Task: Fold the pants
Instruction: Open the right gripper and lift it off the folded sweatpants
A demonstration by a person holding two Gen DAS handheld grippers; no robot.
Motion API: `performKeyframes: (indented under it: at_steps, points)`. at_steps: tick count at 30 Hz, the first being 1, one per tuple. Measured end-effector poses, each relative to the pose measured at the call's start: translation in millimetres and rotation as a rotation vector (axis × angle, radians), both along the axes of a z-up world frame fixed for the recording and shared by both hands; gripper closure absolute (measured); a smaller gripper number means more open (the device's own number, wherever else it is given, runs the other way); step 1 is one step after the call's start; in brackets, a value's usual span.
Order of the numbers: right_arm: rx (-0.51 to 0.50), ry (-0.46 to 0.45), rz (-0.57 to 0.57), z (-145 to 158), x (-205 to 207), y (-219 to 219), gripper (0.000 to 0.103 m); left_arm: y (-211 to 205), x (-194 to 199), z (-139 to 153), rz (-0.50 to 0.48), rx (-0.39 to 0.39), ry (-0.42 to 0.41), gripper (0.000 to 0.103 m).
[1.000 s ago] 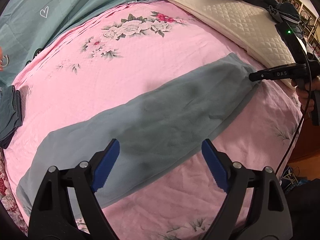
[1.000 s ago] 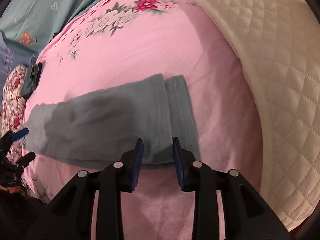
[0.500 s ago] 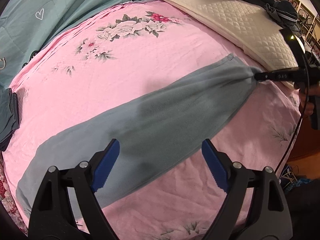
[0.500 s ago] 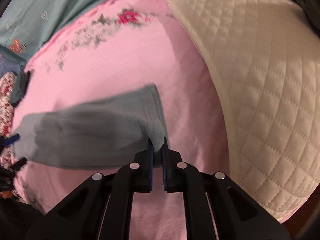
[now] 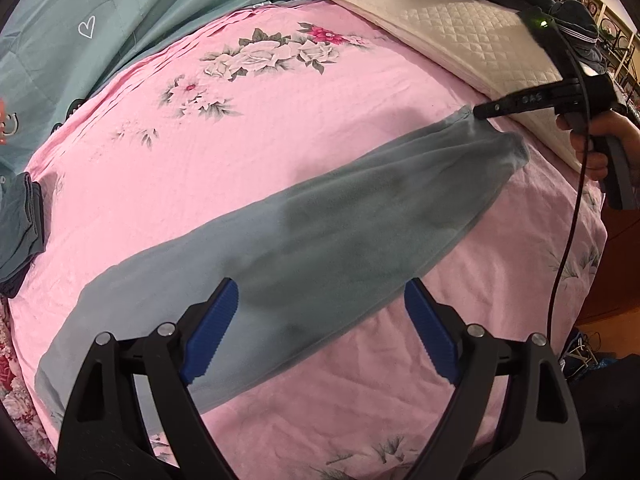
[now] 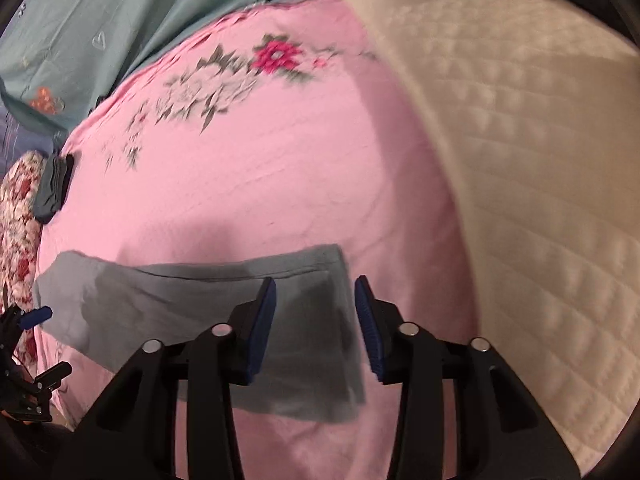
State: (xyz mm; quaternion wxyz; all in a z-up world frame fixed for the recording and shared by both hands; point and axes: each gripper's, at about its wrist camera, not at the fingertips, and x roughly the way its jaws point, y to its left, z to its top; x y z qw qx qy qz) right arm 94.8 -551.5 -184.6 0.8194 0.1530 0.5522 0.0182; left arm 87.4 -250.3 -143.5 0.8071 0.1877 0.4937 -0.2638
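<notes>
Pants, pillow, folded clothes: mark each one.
pants (image 5: pixel 320 248): left wrist view, middle of the cloth.
pillow (image 5: pixel 460 36): left wrist view, quilted top.
folded clothes (image 5: pixel 18 220): left wrist view, top of the stack.

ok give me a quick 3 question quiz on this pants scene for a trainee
1. True or false: the left gripper is clamped on the pants.
2. What lies beyond the pants' end near the right gripper? A) a white quilted pad B) a wooden chair C) a laundry basket
3. Fill in: the pants lie stretched out on a ____ floral sheet.

Key:
1. False. Its jaws stand wide open above the cloth.
2. A, the quilted pad.
3. Pink.
</notes>
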Motion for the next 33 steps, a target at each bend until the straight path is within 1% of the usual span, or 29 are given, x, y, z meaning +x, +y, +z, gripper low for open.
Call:
performKeyframes:
  at_steps: [1,2,3,4,5,10,11,13,14,15,16,17,19,20,22,25,29,31,33]
  points:
    - [-0.02,0.025,0.029,-6,5,6,0.082,2,1,0,0.004,0.002,0.0,0.016]
    - [-0.052,0.046,0.043,-9,8,11,0.085,4,2,-1,0.015,0.002,0.002,0.016]
    - [-0.084,0.061,0.058,-13,9,13,0.09,6,4,-1,0.027,-0.001,0.005,0.016]
    - [-0.092,0.063,0.06,-15,11,15,0.092,7,5,-1,0.034,-0.002,0.008,0.016]
    - [-0.085,0.06,0.057,-15,13,13,0.097,9,7,-2,0.043,-0.001,0.011,0.016]
    - [-0.073,-0.046,-0.023,4,13,1,0.098,10,8,-4,0.046,0.001,0.019,0.016]
    - [-0.072,-0.054,-0.042,4,14,0,0.098,10,7,-5,0.043,0.003,0.021,0.016]
    - [-0.072,-0.021,-0.054,-7,18,0,0.098,9,7,-6,0.037,0.005,0.024,0.016]
    - [-0.081,0.011,-0.044,-17,20,2,0.096,8,7,-6,0.034,0.005,0.023,0.016]
    - [-0.097,0.02,-0.04,-21,22,5,0.094,9,8,-5,0.032,0.006,0.02,0.016]
    - [-0.111,0.014,-0.048,-19,20,4,0.084,10,8,-4,0.034,0.004,0.015,0.016]
    - [-0.104,0.019,-0.064,-15,19,2,0.082,10,8,-4,0.038,0.002,0.013,0.016]
    - [-0.056,-0.011,-0.106,0,8,-4,0.082,13,11,-5,0.054,-0.001,0.019,0.015]
    - [-0.044,-0.027,-0.105,8,1,-3,0.082,14,13,-6,0.06,-0.002,0.023,0.015]
    - [-0.034,-0.028,-0.057,19,-14,6,0.082,17,14,-7,0.067,-0.004,0.025,0.015]
    - [-0.001,-0.027,0.086,27,-38,31,0.082,24,14,-6,0.067,-0.005,0.018,0.015]
    - [0.002,0.012,0.271,14,-53,72,0.082,35,16,-8,0.09,0.007,0.02,0.015]
    - [-0.033,0.003,0.335,10,-54,89,0.081,40,16,-7,0.102,0.01,0.021,0.015]
    - [-0.053,-0.005,0.375,8,-51,98,0.069,43,14,-6,0.106,0.017,0.015,0.015]
